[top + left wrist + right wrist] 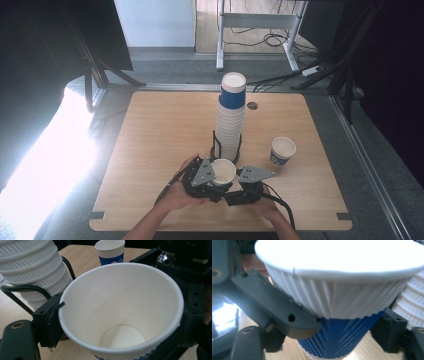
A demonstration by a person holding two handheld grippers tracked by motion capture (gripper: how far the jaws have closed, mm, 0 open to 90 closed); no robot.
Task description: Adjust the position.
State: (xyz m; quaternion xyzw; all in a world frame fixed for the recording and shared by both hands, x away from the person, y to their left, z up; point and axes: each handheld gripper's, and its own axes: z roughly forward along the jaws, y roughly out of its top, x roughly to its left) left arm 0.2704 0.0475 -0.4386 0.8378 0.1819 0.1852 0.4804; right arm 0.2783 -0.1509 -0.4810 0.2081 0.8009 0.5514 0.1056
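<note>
Right at the near edge of the table (150,130), both grippers meet on one paper cup (223,171): the left gripper (212,181) has its jaws pressed against the cup's opposite sides just under the rim, and the right gripper (235,186) clamps its ribbed white-and-blue wall lower down. Just behind stands the tall stack of cups (230,117) in its black wire holder (216,145). A second cup (282,151) sits upright off to the right.

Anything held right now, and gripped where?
A paper cup: the left claw clamps its rim sides, the right claw its ribbed wall.
</note>
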